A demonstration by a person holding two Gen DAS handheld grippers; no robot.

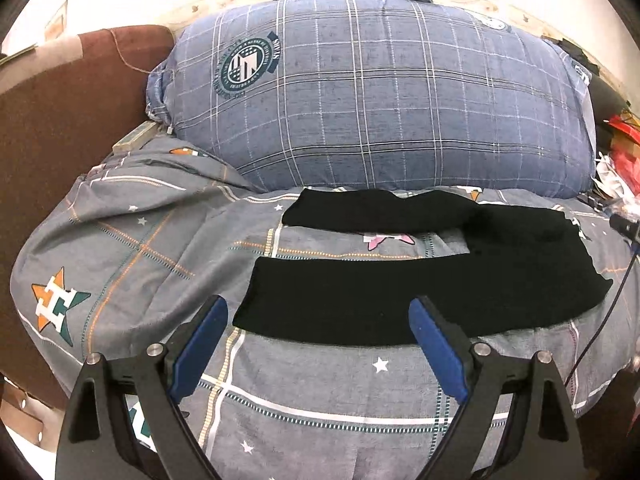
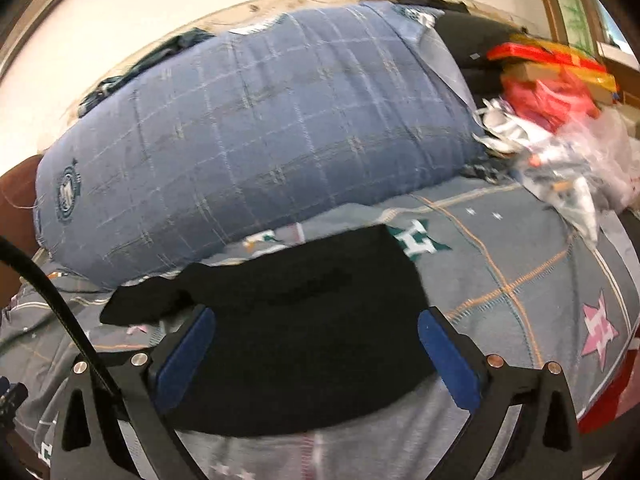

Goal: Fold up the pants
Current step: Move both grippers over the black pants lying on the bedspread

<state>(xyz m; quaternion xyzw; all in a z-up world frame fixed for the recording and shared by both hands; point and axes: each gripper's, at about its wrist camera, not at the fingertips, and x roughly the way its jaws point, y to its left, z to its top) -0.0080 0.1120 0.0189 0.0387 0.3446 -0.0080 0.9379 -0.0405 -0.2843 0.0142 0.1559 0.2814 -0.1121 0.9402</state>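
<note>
Pants [image 1: 420, 280] on the bedspread [image 1: 140, 240], before the pillow [image 1: 380, 100]; clutter [image 2: 560, 120] at right.

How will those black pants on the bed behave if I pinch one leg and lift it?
The black pants lie flat and limp on the bedspread, so they will probably drape and sag. The fabric looks thin, so likely light. Both legs may trail along.

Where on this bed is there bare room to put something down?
Bare bedspread lies left of the black pants, between them and the brown headboard. More shows right of the waist, in the right wrist view. The clutter and the blue pillow crowd the far side.
</note>
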